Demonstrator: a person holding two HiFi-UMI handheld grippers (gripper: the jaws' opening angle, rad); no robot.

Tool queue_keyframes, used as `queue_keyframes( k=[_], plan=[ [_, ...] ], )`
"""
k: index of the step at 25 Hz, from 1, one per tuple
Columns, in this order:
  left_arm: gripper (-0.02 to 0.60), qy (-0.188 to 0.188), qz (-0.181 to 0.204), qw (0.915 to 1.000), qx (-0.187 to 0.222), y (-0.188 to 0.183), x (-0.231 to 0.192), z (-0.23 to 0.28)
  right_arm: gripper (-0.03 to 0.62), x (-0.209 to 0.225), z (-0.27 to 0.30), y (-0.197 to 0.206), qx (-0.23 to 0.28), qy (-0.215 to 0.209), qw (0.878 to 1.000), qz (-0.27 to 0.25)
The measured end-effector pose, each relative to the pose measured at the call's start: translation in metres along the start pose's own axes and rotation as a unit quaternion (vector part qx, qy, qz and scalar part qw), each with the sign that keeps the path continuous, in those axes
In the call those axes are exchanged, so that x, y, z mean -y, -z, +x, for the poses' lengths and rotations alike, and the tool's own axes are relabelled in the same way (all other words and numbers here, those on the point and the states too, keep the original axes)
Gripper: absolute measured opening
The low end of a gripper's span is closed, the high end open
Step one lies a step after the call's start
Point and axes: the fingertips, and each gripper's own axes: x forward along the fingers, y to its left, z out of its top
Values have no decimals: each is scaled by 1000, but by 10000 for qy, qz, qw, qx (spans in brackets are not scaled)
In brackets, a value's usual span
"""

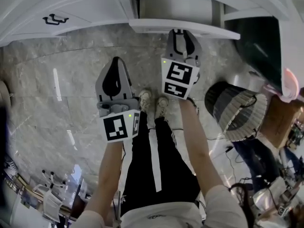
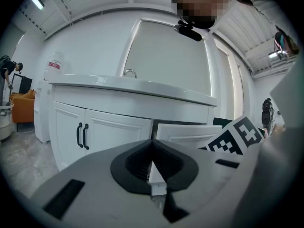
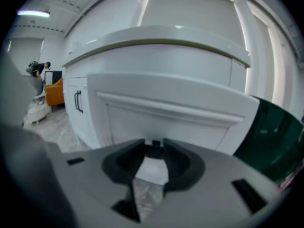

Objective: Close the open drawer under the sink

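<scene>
The white drawer [image 1: 183, 28] stands pulled out from the vanity under the sink counter, at the top middle of the head view. My right gripper [image 1: 182, 42] is open just in front of its panel, tips almost at it. In the right gripper view that drawer front [image 3: 180, 113] fills the frame, and a small dark spot shows between the parted tips [image 3: 154, 145]; I cannot tell what it is. My left gripper [image 1: 114, 81] hangs lower and to the left over the floor, shut and empty [image 2: 152, 152]. From there the open drawer [image 2: 190, 133] shows to the right.
Closed cabinet doors with paired black handles [image 1: 54, 19] [image 2: 82, 136] are left of the drawer. A dark ribbed round object [image 1: 235, 110] and a dark green panel [image 1: 261, 46] stand at the right. My shoes [image 1: 154, 103] rest on the marble floor [image 1: 57, 103]. Clutter lies at both lower corners.
</scene>
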Motion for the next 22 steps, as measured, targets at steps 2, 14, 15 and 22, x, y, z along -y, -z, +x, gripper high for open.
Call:
queue_keyframes(
  k=[2, 14, 15, 22],
  plan=[
    [20, -59, 0, 10000, 55, 0, -4, 4, 143, 2, 3, -2, 27, 8, 10000, 5],
    [20, -180, -97, 9997, -140, 12, -14, 6, 141, 13, 71, -40, -133, 78, 9997, 212],
    [20, -171, -85, 9997, -143, 12, -16, 8, 143, 14, 74, -40, -124, 101, 9997, 184],
    [20, -259, -179, 9995, -97, 6, -34, 24, 143, 12, 74, -40, -36, 101, 9998, 155]
  ],
)
